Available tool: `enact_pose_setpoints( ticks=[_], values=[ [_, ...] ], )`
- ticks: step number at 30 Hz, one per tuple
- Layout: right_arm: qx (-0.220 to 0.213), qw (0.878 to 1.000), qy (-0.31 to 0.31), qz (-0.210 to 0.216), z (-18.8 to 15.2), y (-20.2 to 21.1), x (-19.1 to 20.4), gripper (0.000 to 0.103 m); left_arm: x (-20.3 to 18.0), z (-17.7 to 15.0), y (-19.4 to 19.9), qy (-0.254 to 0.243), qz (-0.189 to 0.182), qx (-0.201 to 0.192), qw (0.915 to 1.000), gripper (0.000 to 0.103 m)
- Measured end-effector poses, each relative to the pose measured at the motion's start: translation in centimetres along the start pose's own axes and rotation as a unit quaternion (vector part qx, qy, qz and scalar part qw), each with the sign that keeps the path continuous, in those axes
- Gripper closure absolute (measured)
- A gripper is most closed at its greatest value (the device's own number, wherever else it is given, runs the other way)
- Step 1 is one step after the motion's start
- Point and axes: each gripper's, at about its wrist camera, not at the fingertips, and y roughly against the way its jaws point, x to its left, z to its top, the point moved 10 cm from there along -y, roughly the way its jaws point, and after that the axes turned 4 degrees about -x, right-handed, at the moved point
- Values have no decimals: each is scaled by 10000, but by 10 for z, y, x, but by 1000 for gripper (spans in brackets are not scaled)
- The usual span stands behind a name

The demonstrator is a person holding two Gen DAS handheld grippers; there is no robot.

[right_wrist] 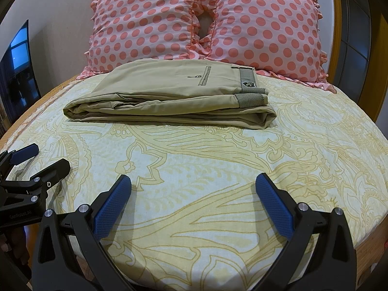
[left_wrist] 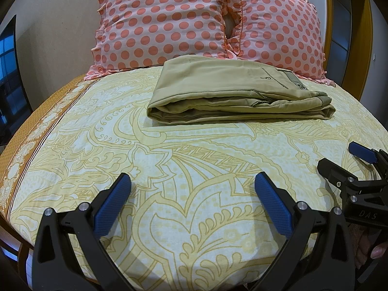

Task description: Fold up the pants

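Observation:
Khaki pants (left_wrist: 237, 92) lie folded in a flat stack on the bed, just in front of the pillows, waistband to the right; they also show in the right wrist view (right_wrist: 169, 97). My left gripper (left_wrist: 192, 181) is open and empty, hovering over the sheet well short of the pants. My right gripper (right_wrist: 193, 181) is open and empty, also back from the pants. The right gripper shows at the right edge of the left wrist view (left_wrist: 344, 157), and the left gripper at the left edge of the right wrist view (right_wrist: 46, 157). Both sit side by side.
The bed has a yellow patterned sheet (left_wrist: 169, 169) with a brown border on the left (left_wrist: 29, 150). Two pink polka-dot pillows (left_wrist: 165, 21) (right_wrist: 264, 24) lean behind the pants. A dark screen (right_wrist: 19, 68) stands to the left and a wooden door frame (right_wrist: 339, 36) to the right.

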Motion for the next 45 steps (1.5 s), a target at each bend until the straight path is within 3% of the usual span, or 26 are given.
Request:
enact_pose_setpoints(
  ticks=[45],
  values=[
    [-8, 10000, 7, 10, 0, 0, 0, 1, 3, 1, -2, 35, 25, -7, 10000, 2]
  ],
)
